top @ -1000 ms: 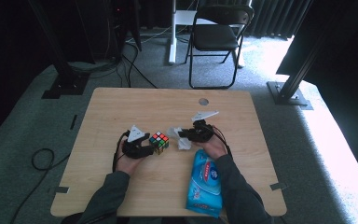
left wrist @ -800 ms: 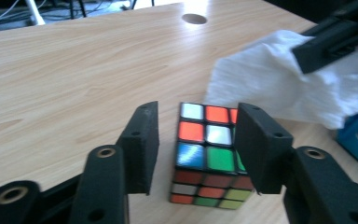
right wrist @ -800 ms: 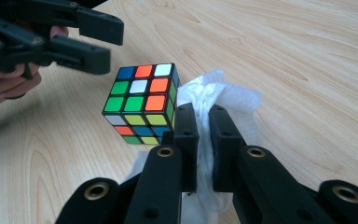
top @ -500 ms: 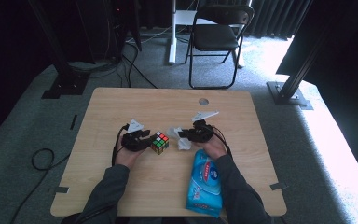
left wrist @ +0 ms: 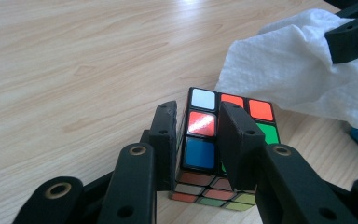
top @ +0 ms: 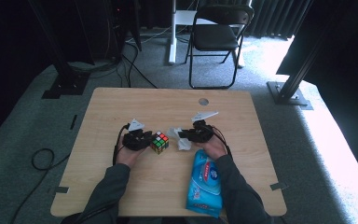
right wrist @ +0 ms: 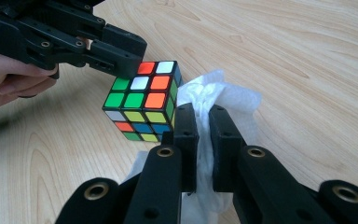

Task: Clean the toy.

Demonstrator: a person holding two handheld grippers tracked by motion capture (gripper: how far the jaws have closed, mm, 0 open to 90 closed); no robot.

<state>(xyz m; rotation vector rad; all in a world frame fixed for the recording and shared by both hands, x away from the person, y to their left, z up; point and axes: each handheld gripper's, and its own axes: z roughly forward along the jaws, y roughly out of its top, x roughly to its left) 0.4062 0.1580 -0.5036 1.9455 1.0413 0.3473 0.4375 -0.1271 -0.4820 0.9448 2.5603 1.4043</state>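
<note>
Closing just now, my left tongs (left wrist: 198, 140) pinch the Rubik's cube (left wrist: 223, 135); my right tongs (right wrist: 204, 126) pinch a white tissue (right wrist: 223, 100).

No legible text or labels.

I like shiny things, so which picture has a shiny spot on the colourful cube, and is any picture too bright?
In the left gripper view, glare whitens a red sticker on the cube, and the black jaws up close look soft. In the high view, daylight washes out the carpet at right, while the room's back stays dark. In the right gripper view, the tissue is bright but crisp.
</note>
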